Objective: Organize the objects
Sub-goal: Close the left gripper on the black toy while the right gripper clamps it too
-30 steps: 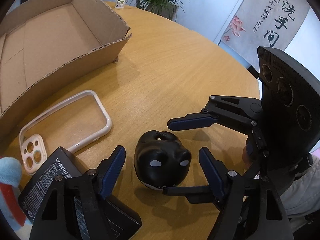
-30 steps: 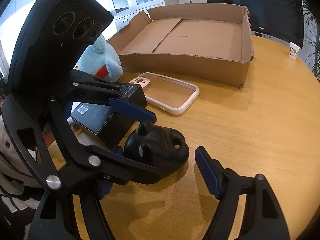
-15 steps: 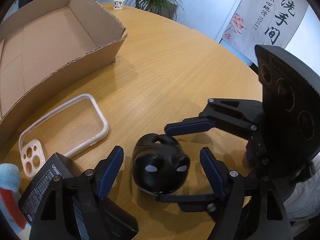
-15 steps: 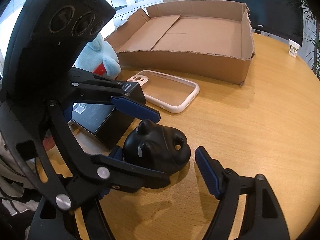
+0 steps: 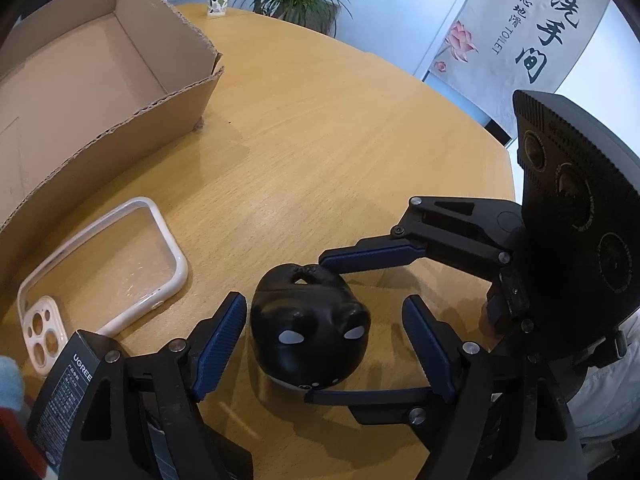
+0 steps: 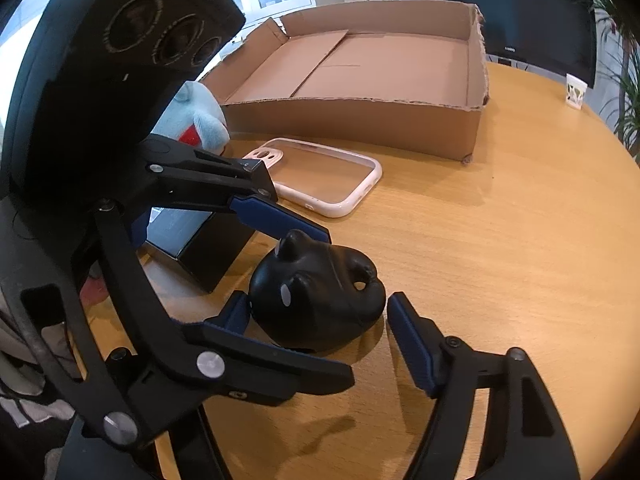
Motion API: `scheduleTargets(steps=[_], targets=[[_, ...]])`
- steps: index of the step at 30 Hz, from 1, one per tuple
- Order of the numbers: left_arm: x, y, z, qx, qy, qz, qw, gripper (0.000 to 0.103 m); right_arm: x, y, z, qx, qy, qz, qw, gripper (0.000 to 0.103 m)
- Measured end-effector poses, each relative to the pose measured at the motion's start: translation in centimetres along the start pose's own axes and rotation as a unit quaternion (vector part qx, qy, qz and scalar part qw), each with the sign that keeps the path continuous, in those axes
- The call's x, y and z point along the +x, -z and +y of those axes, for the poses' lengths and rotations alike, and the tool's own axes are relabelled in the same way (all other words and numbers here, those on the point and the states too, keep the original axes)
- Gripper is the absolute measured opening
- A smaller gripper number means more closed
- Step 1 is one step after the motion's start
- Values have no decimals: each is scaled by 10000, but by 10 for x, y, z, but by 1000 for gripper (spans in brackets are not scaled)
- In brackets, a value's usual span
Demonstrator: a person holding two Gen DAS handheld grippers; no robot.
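A: From the left wrist view, the left claw [image 5: 322, 350] stands spread around the black mask toy [image 5: 308, 330] on the tabletop [image 5: 340, 140]; neither pad touches it, as far as I can tell. The right claw [image 5: 332, 328] straddles it crosswise, also parted.

B: Why both?

A: Probably framing it for one grasp. The phone case [image 5: 104, 276] lies left, the black carton [image 5: 64, 392] near left, the cardboard box [image 5: 100, 72] far left, open-topped.

B: And the right wrist view?

A: The right claw [image 6: 320, 320] is open, toy [image 6: 316, 300] between its pads, the right pad just beside it. The left claw's [image 6: 296, 296] upper finger rests near the toy's ear. Bare tabletop [image 6: 500, 220] leads to the box [image 6: 360, 120], whose low near wall needs clearing. A blue plush [image 6: 196, 120] sits far left.
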State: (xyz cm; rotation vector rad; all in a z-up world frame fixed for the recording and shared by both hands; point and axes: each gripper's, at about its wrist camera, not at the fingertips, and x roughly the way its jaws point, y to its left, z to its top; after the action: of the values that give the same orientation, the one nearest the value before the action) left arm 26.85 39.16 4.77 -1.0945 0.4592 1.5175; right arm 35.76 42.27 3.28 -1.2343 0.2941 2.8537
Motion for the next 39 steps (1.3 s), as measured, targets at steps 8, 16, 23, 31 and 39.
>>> scheduleTargets(steps=[8, 16, 23, 31, 39], targets=[[9, 1, 5, -12, 206, 107, 9997, 69, 8, -6, 0, 2, 35, 69, 10000, 69], [7, 4, 7, 30, 309, 53, 9995, 68, 11, -7, -2, 87, 120, 112, 9998, 68], [2, 10, 6, -17, 405, -27, 9992, 66, 9, -7, 6, 146, 222, 116, 9996, 68], [-25, 10, 5, 16, 502, -299, 9983, 66, -11, -17, 17, 102, 386, 12, 9992, 68], [-50, 5, -4, -78, 481, -479, 9977, 66, -14, -34, 28, 40, 420, -67, 9991, 68]])
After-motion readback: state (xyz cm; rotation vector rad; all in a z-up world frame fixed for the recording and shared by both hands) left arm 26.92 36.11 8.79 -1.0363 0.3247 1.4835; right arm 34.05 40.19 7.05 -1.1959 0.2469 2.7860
